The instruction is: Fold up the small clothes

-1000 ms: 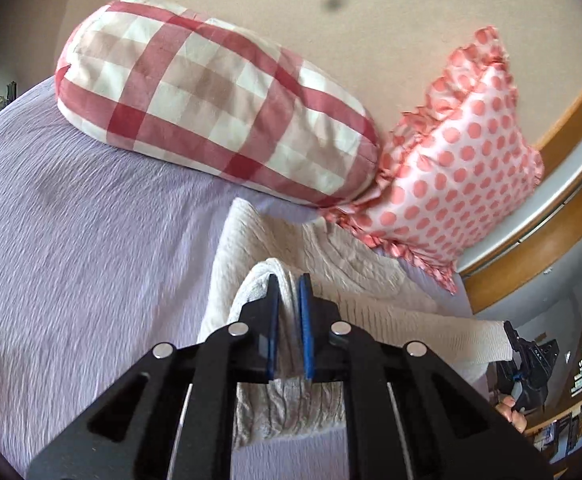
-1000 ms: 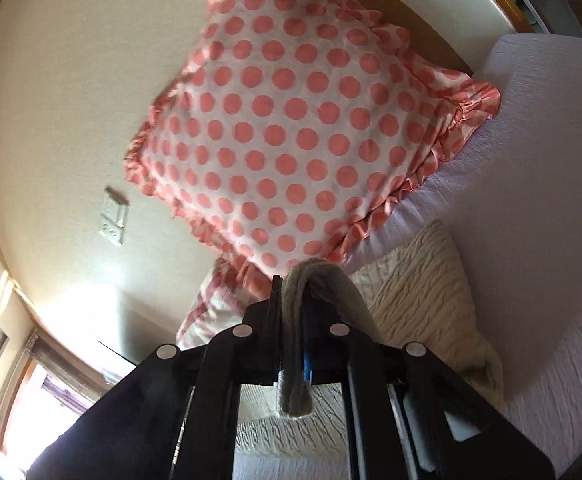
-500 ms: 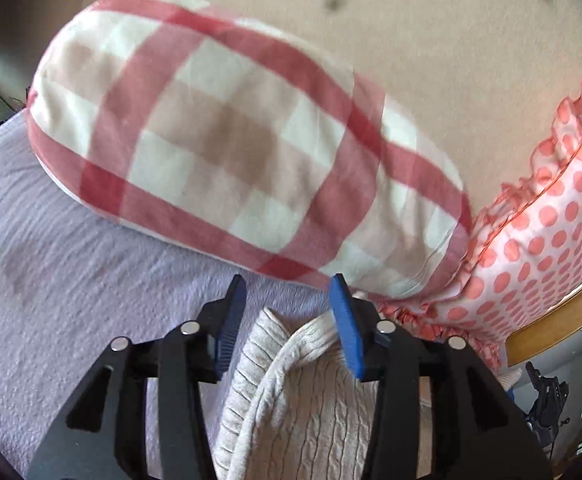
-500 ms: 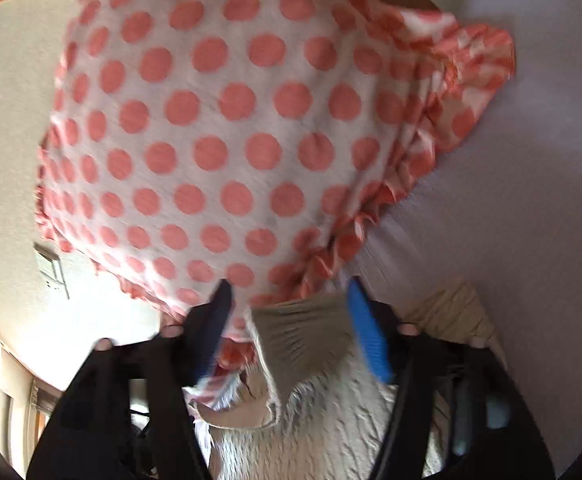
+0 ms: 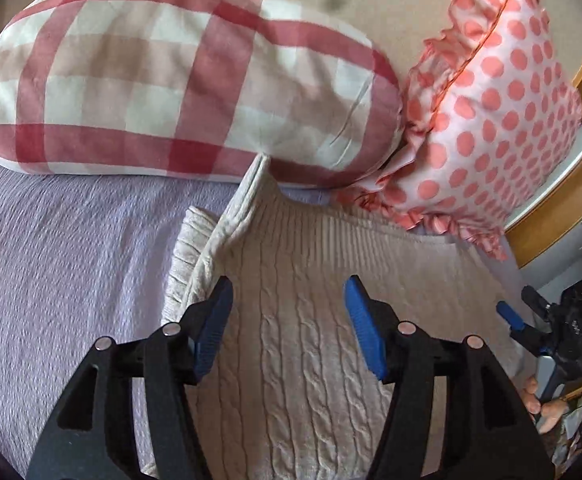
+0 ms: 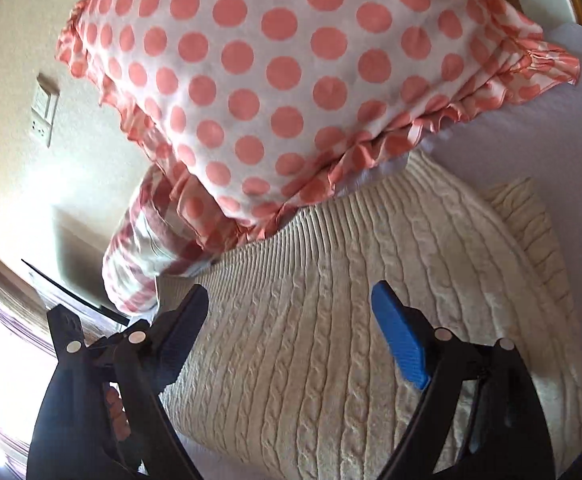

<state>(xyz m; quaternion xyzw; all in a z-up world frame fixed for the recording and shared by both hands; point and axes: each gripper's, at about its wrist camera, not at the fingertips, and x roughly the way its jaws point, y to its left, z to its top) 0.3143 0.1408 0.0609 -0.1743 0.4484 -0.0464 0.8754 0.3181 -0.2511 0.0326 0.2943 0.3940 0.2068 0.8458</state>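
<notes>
A cream cable-knit sweater (image 5: 311, 300) lies folded on the lilac bedspread (image 5: 59, 264), its ribbed hem against the pillows. My left gripper (image 5: 289, 320) is open and empty just above it, blue pads apart. In the right wrist view the same sweater (image 6: 351, 320) fills the lower frame, and my right gripper (image 6: 295, 332) is open and empty over it. The right gripper also shows at the right edge of the left wrist view (image 5: 531, 328), beside the sweater.
A red-and-white checked bolster pillow (image 5: 187, 84) and a pink polka-dot ruffled pillow (image 5: 499, 108) rest against the beige wall behind the sweater. The polka-dot pillow (image 6: 291, 72) overlaps the sweater's hem. A wooden bed frame (image 5: 563, 204) runs along the right.
Both grippers were shut on folds of the sweater a second ago. They carried it toward the pillows, opened and let go; the sweater now lies flat.
</notes>
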